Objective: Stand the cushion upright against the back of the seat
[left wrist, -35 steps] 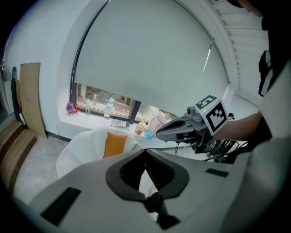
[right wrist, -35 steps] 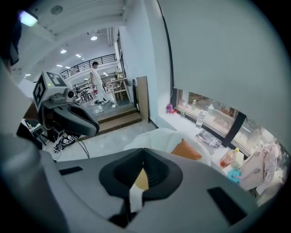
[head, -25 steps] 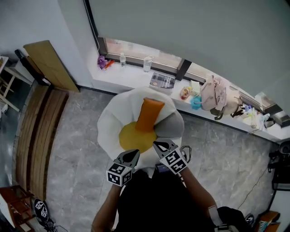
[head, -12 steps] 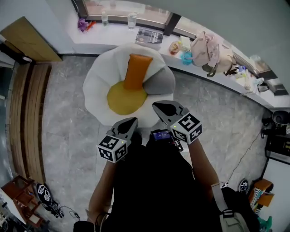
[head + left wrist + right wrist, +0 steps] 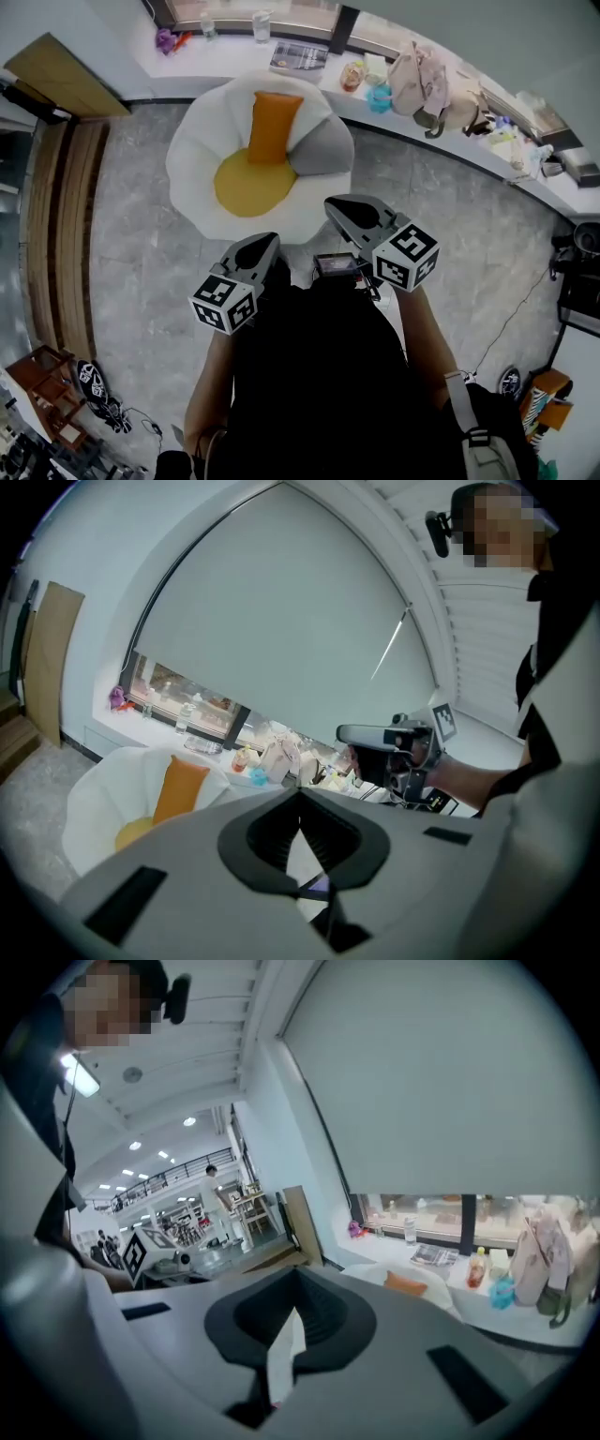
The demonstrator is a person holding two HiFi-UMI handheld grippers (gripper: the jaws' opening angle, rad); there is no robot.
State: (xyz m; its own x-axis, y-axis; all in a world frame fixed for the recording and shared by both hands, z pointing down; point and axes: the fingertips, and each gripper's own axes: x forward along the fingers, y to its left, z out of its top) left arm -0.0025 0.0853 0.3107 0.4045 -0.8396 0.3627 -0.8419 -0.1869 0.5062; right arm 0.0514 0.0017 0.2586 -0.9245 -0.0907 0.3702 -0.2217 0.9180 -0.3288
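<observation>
The orange cushion (image 5: 270, 127) stands upright against the back of the white flower-shaped seat (image 5: 192, 141), just behind its yellow centre (image 5: 246, 183). A grey pad (image 5: 323, 150) lies on the seat's right side. Both grippers are well back from the seat, close to the person's body. My left gripper (image 5: 267, 242) is shut with nothing in it, and my right gripper (image 5: 336, 204) is likewise shut and empty. The left gripper view shows the cushion (image 5: 178, 785) low at the left and the right gripper (image 5: 375, 735) beyond. In the right gripper view the cushion (image 5: 405, 1283) is small and far off.
A white window sill (image 5: 234, 58) behind the seat carries bottles, a book (image 5: 298, 56), a cup and a pale bag (image 5: 417, 84). A wooden board (image 5: 61, 75) leans at the left above a slatted bench (image 5: 61, 234). Grey tiled floor (image 5: 450, 234) surrounds the seat.
Both grippers have drawn back from the seat towards the person and risen. The seat now looks farther off. The cushion stays upright where it was.
</observation>
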